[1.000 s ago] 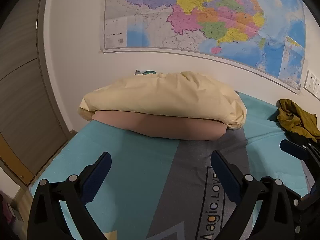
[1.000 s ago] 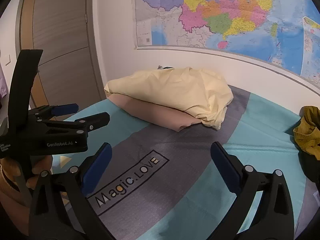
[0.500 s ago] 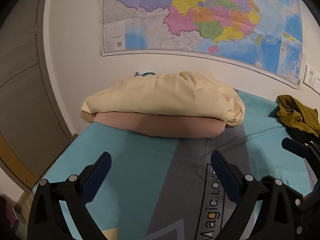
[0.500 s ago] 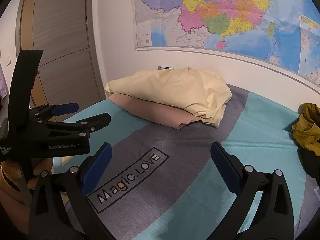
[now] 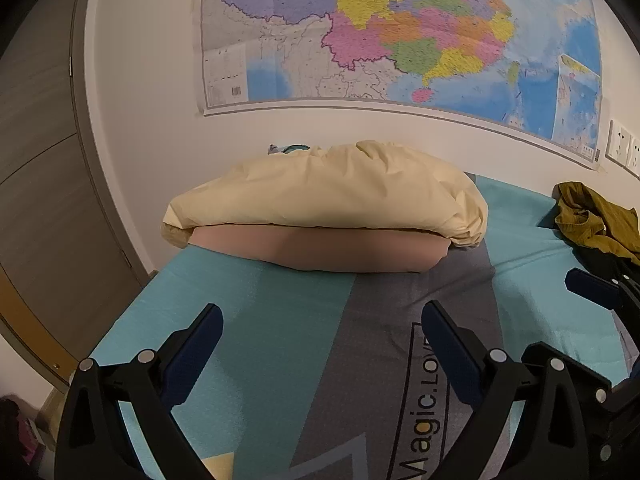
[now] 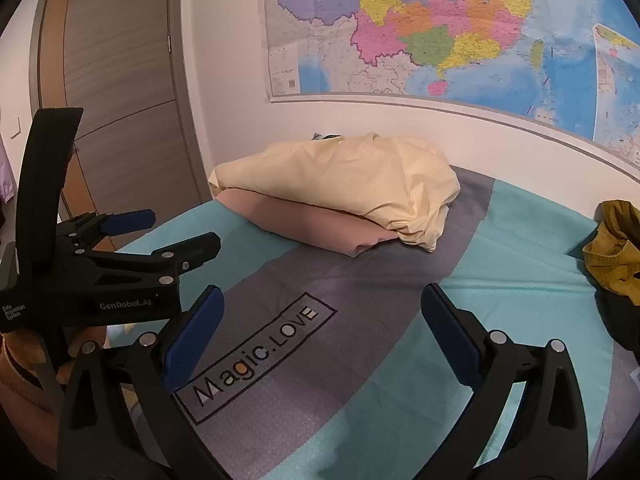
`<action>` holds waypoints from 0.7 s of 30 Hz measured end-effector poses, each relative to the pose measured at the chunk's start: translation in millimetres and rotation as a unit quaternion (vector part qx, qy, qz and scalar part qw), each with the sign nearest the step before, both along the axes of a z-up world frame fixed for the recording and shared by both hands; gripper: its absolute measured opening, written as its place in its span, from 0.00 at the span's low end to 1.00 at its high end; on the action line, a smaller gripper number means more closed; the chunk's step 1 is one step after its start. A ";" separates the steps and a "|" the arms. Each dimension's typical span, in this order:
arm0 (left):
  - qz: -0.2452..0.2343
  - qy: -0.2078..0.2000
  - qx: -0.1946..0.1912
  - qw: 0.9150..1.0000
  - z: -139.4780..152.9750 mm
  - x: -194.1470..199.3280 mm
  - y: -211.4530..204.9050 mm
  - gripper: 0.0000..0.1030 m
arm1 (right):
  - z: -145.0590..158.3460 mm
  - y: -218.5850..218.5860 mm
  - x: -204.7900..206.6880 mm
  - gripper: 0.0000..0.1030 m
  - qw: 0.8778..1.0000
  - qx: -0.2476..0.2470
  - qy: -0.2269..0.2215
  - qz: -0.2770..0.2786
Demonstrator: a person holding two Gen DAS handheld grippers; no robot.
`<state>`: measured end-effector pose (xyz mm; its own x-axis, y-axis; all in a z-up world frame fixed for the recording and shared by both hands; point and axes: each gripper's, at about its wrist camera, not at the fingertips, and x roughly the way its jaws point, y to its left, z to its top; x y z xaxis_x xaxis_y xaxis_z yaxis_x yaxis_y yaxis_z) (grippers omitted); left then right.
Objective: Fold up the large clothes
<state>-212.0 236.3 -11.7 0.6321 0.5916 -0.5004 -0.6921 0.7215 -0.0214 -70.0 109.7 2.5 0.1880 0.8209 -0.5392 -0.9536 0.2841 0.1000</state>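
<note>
A crumpled olive-yellow garment (image 5: pixel 592 220) (image 6: pixel 612 256) lies at the right edge of the bed, on top of something dark. My left gripper (image 5: pixel 320 336) is open above the teal and grey bedsheet (image 5: pixel 280 320), empty, well short of the garment. My right gripper (image 6: pixel 320 320) is open too, nothing between its fingers, hovering over the "Magic.LOVE" print (image 6: pixel 256 356). In the right wrist view the left gripper (image 6: pixel 176 232) shows from the side at the left, held by a hand (image 6: pixel 76 344). A blue fingertip of the right gripper (image 5: pixel 588 286) pokes in at the left view's right edge.
Two stacked pillows, cream (image 5: pixel 328 196) over pink (image 5: pixel 320 246), lie at the bed's head against the white wall. A large colourful map (image 5: pixel 400 32) hangs above. A brown wardrobe door (image 6: pixel 116 92) stands at the left. Wall sockets (image 5: pixel 622 148) sit at the far right.
Both views have crept slightly forward and down over the bed; the pillows sit a touch higher in the frames. Both grippers stay open and empty.
</note>
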 end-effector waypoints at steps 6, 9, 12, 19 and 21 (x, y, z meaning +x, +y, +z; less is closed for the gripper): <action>0.000 0.003 0.001 1.000 -1.0 0.2 -1.2 0.93 | -1.2 -2.1 -0.7 0.94 1.000 0.001 0.004 -0.003; 0.001 0.003 0.000 1.000 -1.4 -0.6 -1.8 0.93 | -1.3 -3.0 -0.8 0.94 1.000 0.002 0.006 -0.004; 0.001 0.003 0.000 1.000 -1.6 -1.2 -2.4 0.93 | -1.4 -2.6 -0.5 0.94 1.000 0.002 0.008 -0.004; 0.000 0.005 -0.002 1.000 -3.0 -1.3 -2.0 0.93 | -1.8 -2.0 -0.7 0.94 1.000 0.000 0.010 -0.004; -0.001 0.005 -0.002 1.000 -2.8 -1.2 -2.4 0.93 | -2.5 -1.5 -1.4 0.94 1.000 -0.001 0.011 -0.003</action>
<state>-213.3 233.9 -14.5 0.6289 0.5883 -0.5083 -0.6903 0.7233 -0.0170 -71.4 108.2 0.0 0.1807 0.8189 -0.5448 -0.9496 0.2896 0.1202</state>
